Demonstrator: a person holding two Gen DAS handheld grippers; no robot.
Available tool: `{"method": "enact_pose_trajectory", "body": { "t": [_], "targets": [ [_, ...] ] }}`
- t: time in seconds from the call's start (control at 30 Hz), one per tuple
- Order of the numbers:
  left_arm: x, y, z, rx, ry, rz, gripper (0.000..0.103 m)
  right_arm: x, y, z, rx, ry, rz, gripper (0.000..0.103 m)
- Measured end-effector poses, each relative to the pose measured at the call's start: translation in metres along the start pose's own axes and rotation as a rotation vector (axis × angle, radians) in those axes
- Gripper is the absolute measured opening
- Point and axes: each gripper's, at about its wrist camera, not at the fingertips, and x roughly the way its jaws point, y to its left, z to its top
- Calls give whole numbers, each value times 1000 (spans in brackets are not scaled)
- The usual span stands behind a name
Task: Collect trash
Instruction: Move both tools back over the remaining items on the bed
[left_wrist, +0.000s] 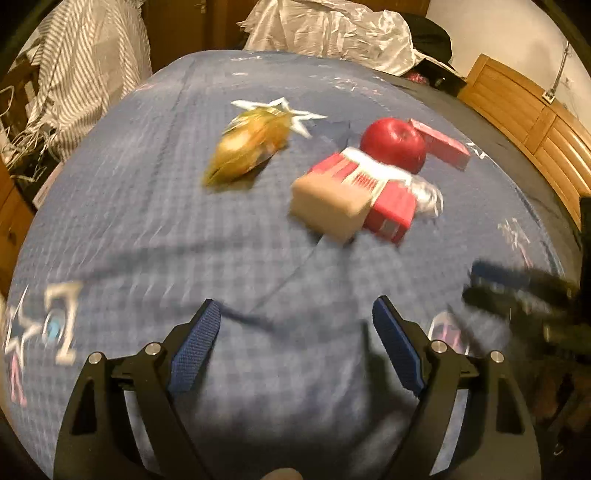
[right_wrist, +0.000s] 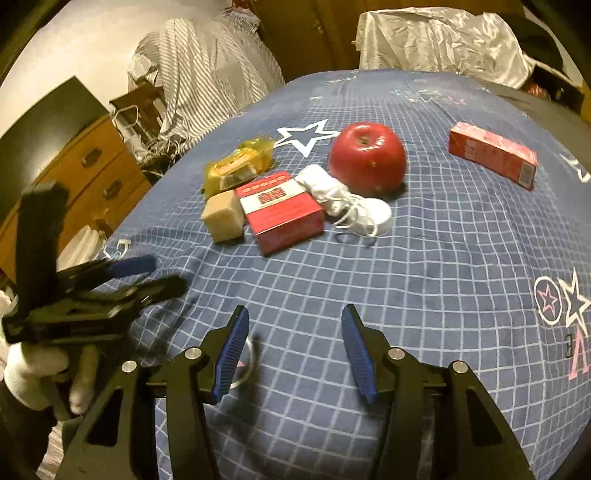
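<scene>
From the left wrist view, my left claw (left_wrist: 295, 314) hung released over the blue checked bedspread (left_wrist: 147, 229), nothing between its blue pads. Well ahead of it lay the trash: a yellow wrapper (left_wrist: 243, 147), blurred, its long axis slanting from near left to far right, pointed end nearer me. To its right sat a tan block (left_wrist: 328, 206) touching a red-and-white box (left_wrist: 373, 192), with a crumpled white wrapper (left_wrist: 428, 195) beside it. A red apple (left_wrist: 393, 144) stood just behind them, and a long red carton (left_wrist: 443, 144) lay beyond it, running away to the right.

From the right wrist view, my right claw (right_wrist: 293, 314) also stood parted and empty above the bedspread. The red-and-white box (right_wrist: 280, 210) lay straight ahead, well apart from the claw, its long axis angled slightly leftward away from me. The tan block (right_wrist: 223, 216) touched its left side; the yellow wrapper (right_wrist: 236, 166) lay behind that. The white wrapper (right_wrist: 347, 203) stretched between box and apple (right_wrist: 367, 158). The long red carton (right_wrist: 493, 155) lay far right, crosswise. My left claw (right_wrist: 147, 277) showed at the left edge, in my gloved hand (right_wrist: 33, 373).
</scene>
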Motion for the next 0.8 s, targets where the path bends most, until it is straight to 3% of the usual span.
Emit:
{"method": "enact_pose_trajectory", "body": {
  "t": [0.13,0.23,0.37,0.5,0.57,0.7,0.8],
  "targets": [
    [22,-21,23,11,3,-4,81,3,-14,4,36,1,42,56],
    [28,-12,31,-15,15,8,82,5,-13,8,36,5,67,57],
    [21,26,30,-87,2,67,82,4,-7,12,21,2,94,60],
    [2,87,25,-229,-26,190,82,2,-5,12,14,3,113,61],
    [-6,100,22,-271,-35,157,82,2,-2,13,2,3,119,61],
    [-14,77,25,-162,-61,77,82,2,2,18,-32,-2,126,61],
    [-5,49,34,-5,-67,31,82,2,7,26,-72,-7,120,61]
  ]
}}
